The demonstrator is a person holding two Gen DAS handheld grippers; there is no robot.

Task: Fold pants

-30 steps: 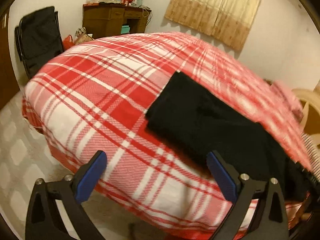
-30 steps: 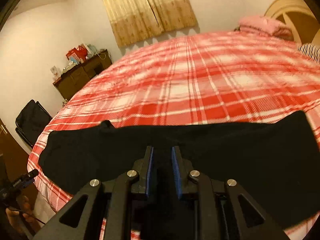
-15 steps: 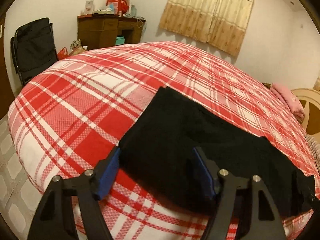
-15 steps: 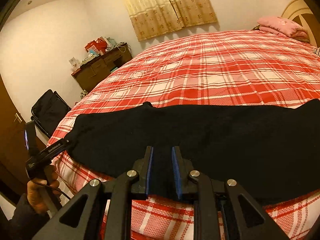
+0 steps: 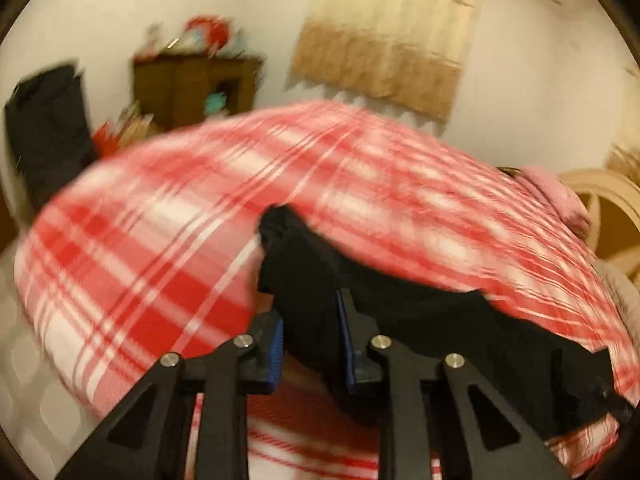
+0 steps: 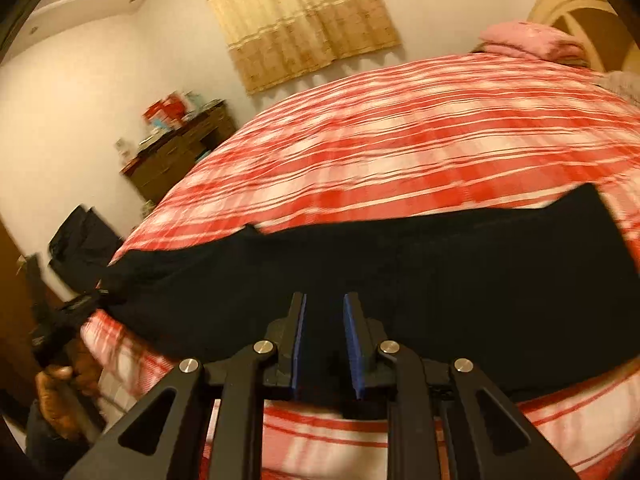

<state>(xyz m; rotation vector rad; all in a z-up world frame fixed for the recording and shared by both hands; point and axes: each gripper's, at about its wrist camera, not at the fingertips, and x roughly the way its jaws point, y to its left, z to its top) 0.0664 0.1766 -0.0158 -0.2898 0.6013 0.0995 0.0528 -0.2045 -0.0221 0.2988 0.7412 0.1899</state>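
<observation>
Black pants (image 6: 440,264) lie in a long band across the near edge of a red and white plaid bed (image 6: 400,140). My right gripper (image 6: 324,332) is shut on the near edge of the pants around their middle. In the left wrist view, the pants (image 5: 460,320) end is bunched and raised off the cover. My left gripper (image 5: 310,332) has its jaws closing, and black cloth fills the gap between the blue pads. The right wrist view also shows the left gripper (image 6: 76,308) at the pants' left end, held by a hand (image 6: 60,384).
A wooden dresser (image 5: 188,88) with clutter on top and a black folding chair (image 5: 44,128) stand beyond the bed's left end. A beige curtain (image 5: 392,40) hangs on the far wall. A pink pillow (image 5: 560,200) lies by the headboard (image 5: 600,200) at right.
My left gripper came in over the pants' left end, its wide jaws closed on the cloth, and that end rose and bunched up. The right gripper kept its grip.
</observation>
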